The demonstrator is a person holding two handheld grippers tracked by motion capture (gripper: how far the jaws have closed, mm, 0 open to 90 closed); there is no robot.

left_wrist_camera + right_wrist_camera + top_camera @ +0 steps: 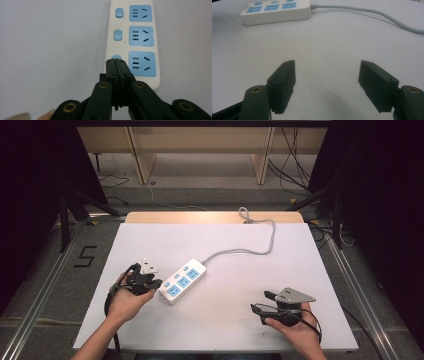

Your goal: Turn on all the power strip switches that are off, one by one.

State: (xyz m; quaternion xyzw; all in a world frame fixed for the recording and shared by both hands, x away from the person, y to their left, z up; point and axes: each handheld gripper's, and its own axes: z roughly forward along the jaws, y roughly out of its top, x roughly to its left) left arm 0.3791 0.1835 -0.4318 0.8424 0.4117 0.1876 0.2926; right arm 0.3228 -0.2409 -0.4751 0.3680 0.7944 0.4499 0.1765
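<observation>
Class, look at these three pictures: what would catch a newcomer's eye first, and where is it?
The white power strip with blue sockets lies left of centre on the white table. The left gripper, jaws shut, points at its nearest blue switch. The right gripper rests open near the front right.

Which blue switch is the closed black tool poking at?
The end switch, beside the last socket and farthest from the cord. The left tool covers part of it with its shut tip; the other two switches sit clear beyond it.

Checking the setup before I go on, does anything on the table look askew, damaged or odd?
Nothing looks damaged or spilled. The power strip lies diagonally on the table, its cord looping loosely toward the far edge. The left gripper, jaws shut, is at its nearest switch.
</observation>
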